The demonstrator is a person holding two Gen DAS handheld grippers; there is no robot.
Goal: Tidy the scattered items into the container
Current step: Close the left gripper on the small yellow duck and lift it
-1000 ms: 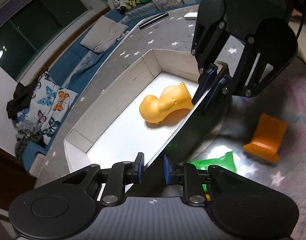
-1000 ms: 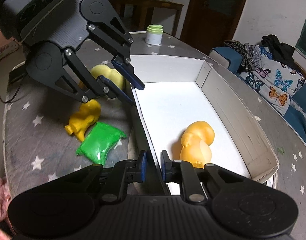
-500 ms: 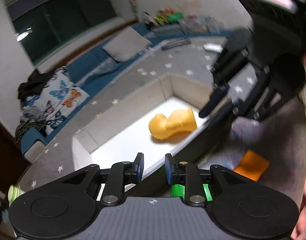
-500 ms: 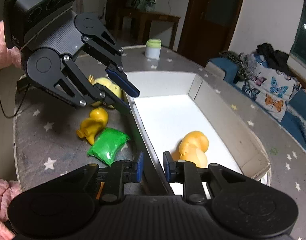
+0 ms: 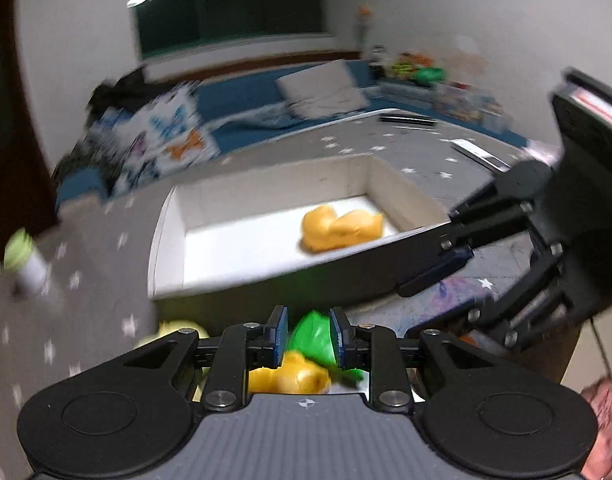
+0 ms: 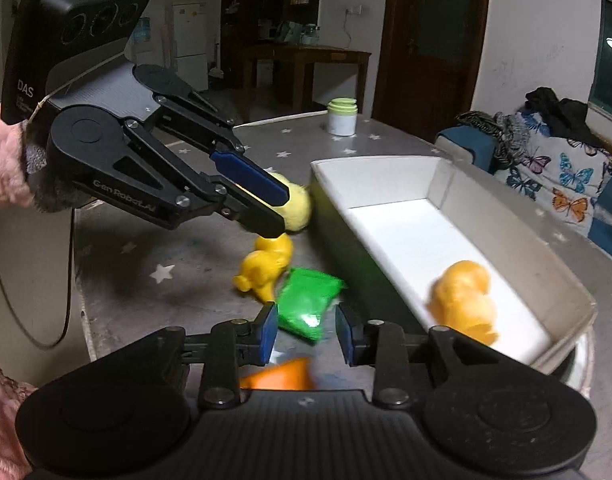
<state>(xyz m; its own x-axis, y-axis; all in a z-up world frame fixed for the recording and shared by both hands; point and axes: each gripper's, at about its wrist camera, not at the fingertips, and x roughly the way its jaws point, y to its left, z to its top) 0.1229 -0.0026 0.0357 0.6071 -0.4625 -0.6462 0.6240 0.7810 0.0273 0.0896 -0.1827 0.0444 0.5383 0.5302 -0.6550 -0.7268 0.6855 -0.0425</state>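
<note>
**Both grippers held over loose toys beside the white box**

A grey table (image 6: 117, 280) printed with white stars is seen in both wrist views. On it a long white open box (image 6: 386, 168) is set, and one orange toy (image 6: 464, 300) is lain on its floor, toward the end nearest the right gripper.

The left gripper (image 6: 271, 210) is seen from the right wrist view, held by a hand in a fluffy pink sleeve (image 6: 5, 168). Its blue-padded fingers are drawn close together, with only a narrow gap at the tips, and nothing is clamped between them; they are held above a pale yellow ball-like toy (image 6: 299, 208) that lies just beside the box's outer wall. The right gripper (image 6: 303, 334) is held with its jaws apart and nothing is grasped.

Outside the box, near its long wall, a green packet (image 6: 306, 304) is lain on the table, framed between the right gripper's pads. A yellow duck-shaped toy (image 6: 265, 266) is touching the packet on its far side. An orange block (image 6: 277, 374) is partly hidden under the right gripper's body.

At the table's far end a small white jar with a green lid (image 6: 342, 116) is stood upright. The left wrist view is blurred.
</note>
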